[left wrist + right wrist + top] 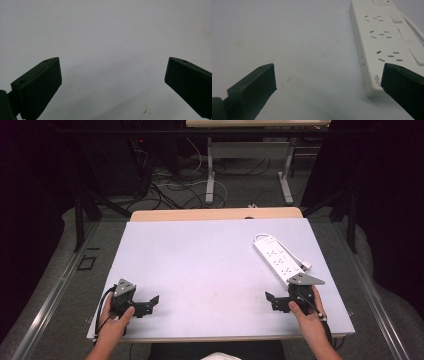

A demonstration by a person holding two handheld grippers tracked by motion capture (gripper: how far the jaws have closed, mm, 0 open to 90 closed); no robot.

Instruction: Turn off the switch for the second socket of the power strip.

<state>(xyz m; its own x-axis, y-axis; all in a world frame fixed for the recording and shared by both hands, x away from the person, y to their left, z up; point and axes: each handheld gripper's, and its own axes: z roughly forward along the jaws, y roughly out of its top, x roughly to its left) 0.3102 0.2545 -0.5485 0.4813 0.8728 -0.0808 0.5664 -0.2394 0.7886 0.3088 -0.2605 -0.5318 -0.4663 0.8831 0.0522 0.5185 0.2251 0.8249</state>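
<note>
Power strip (384, 45) far end cut off by top edge; brand print too small to read

One power strip (279, 260); two grippers; one table (200, 255).

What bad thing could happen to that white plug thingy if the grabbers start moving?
The right gripper is open with one jaw right beside the near end of the white power strip, so a sideways move could knock it askew instead of gripping it. Its cable runs along the side nearer the table's right edge, so a hard shove might push it off.
</note>
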